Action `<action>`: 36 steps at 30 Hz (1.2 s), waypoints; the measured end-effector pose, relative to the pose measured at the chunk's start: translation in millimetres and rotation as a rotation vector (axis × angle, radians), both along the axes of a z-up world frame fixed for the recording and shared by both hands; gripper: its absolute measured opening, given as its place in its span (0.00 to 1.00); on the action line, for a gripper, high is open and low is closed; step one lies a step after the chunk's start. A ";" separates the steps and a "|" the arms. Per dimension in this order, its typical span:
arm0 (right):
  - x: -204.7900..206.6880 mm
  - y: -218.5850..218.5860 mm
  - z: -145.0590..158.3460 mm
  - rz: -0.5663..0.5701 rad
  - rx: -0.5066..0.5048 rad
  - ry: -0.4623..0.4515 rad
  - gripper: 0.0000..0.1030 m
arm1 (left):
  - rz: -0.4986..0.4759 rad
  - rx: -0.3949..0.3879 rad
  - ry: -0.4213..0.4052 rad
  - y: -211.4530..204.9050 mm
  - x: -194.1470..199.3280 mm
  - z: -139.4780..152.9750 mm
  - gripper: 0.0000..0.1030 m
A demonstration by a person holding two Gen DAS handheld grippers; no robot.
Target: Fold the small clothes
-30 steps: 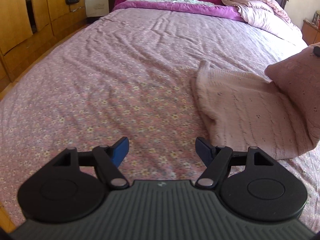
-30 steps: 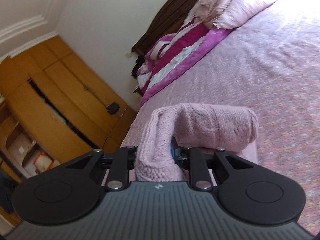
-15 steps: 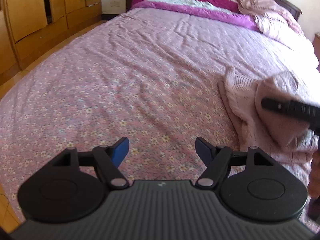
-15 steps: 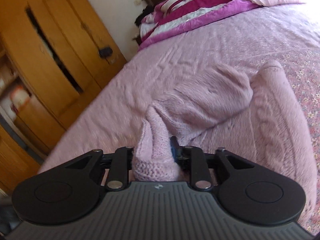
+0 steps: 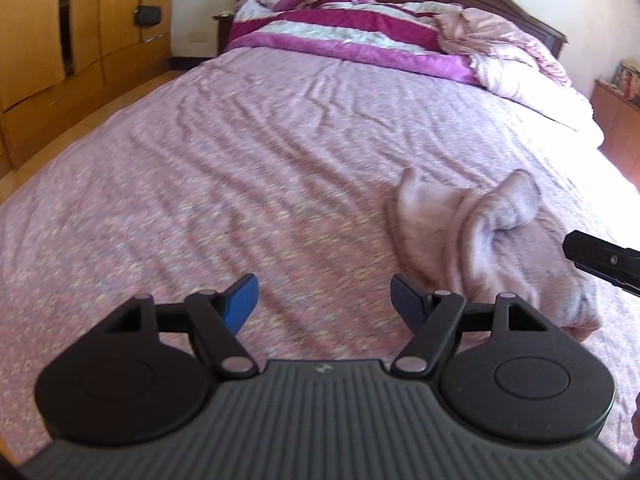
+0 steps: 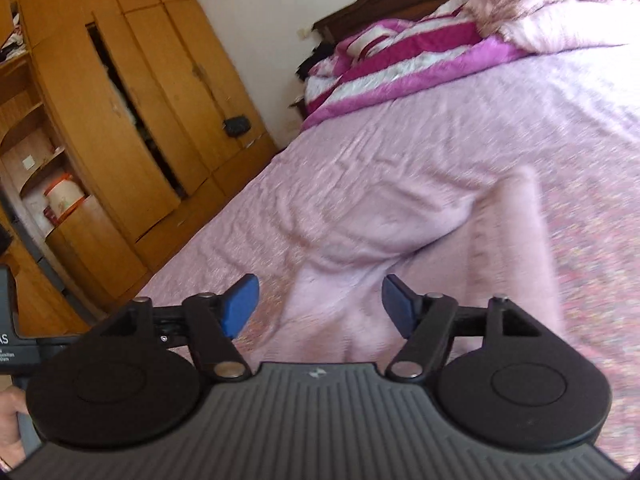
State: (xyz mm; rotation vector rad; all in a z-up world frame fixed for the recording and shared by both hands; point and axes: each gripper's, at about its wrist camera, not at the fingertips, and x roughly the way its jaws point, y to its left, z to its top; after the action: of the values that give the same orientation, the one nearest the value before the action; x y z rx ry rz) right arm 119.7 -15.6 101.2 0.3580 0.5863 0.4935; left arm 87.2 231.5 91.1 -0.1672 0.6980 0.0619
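The pink sweater (image 5: 472,236) is left crumpled near the bed's (image 5: 240,168) right edge; the right claw (image 6: 318,308) is opening above it, untouched, and the left claw (image 5: 322,304) is held wide over bare sheet.

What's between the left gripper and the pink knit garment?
Only bare floral bedsheet. In the left wrist view the left gripper, open, hovers over it, with the pink knit garment just ahead to the right.

The right hand-held gripper (image 6: 318,304) is opening above the pink sweater (image 6: 404,240), pads clear.
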 end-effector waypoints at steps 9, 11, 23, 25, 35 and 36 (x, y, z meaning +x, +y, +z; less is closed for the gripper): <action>-6.4 -55.5 -10.3 -0.166 -0.001 0.025 0.77 | -0.102 0.050 -0.010 -40.1 24.8 6.0 0.72; -5.0 -66.1 -15.5 -0.195 0.014 0.045 0.78 | -0.119 0.046 -0.005 -46.6 31.6 7.7 0.72; -4.2 -110.4 -33.2 -0.291 0.089 0.135 0.84 | -0.230 0.045 -0.001 -91.5 61.4 10.0 0.72; -3.5 -113.8 -36.5 -0.294 0.097 0.147 0.85 | -0.255 0.054 -0.003 -98.4 65.1 9.4 0.72; 0.6 -123.4 -42.8 -0.308 0.087 0.190 0.91 | -0.311 0.133 0.015 -129.6 95.2 -10.3 0.72; 0.7 -125.5 -43.1 -0.309 0.091 0.192 0.91 | -0.314 0.142 0.015 -132.3 98.0 -12.6 0.72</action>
State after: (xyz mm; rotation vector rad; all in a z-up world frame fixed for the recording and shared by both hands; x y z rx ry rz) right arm 120.4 -141.1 58.2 0.5771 0.6815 0.1891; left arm 185.2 99.2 78.4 0.0798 0.7248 -0.1875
